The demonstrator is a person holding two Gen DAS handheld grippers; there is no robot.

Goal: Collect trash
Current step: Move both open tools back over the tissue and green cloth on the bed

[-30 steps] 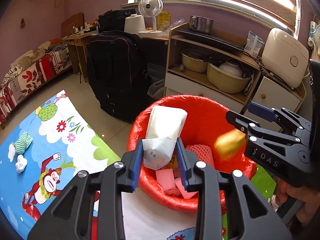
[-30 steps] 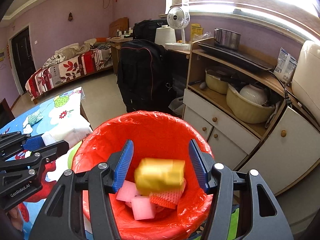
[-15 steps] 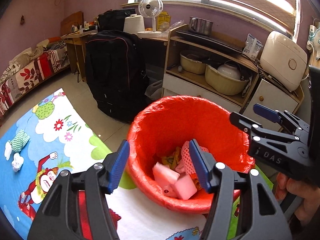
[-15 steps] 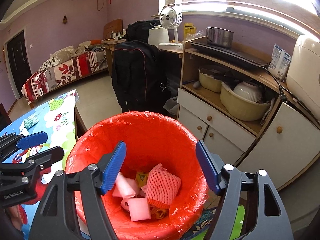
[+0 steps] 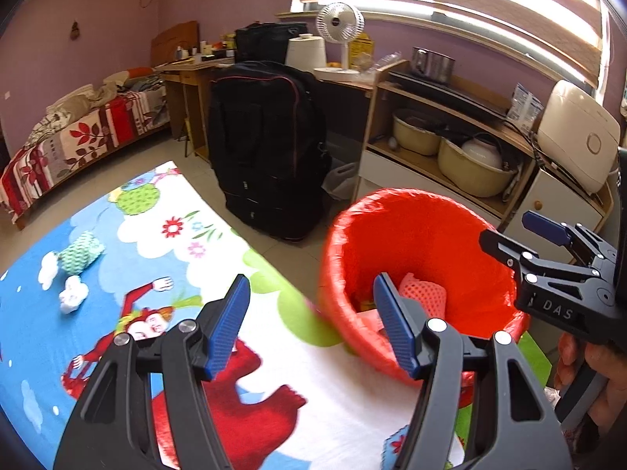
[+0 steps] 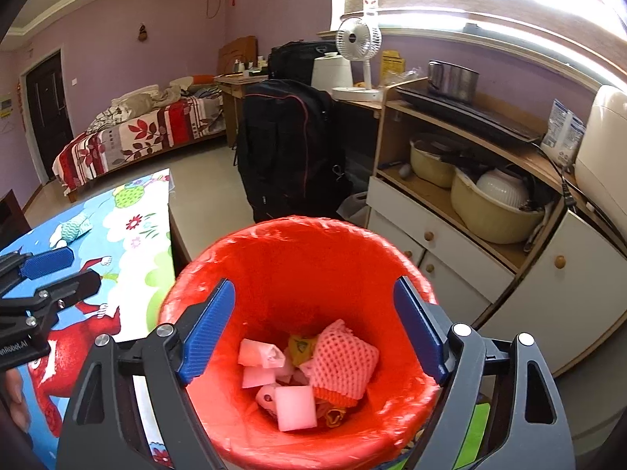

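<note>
A red-lined bin (image 6: 298, 258) stands at the table's right edge; it also shows in the left wrist view (image 5: 415, 235). Inside lie a pink foam net (image 6: 345, 360), white foam pieces (image 6: 296, 407) and yellow wrappers. My right gripper (image 6: 313, 333) is open and empty above the bin's mouth. My left gripper (image 5: 313, 325) is open and empty, over the table just left of the bin. A green-patterned wad (image 5: 80, 252) and white crumpled bits (image 5: 72, 293) lie on the table at the far left.
The table wears a bright cartoon cloth (image 5: 164, 258). A black suitcase (image 5: 270, 149) stands on the floor behind it. A wooden shelf cabinet (image 6: 490, 211) with bowls and a rice cooker is at the right. A bed (image 6: 137, 133) is at the back left.
Both grippers opened and dropped their loads, white paper and a yellow piece, into the bin. The left gripper then swung left away from the bin; the right one stays over it.
</note>
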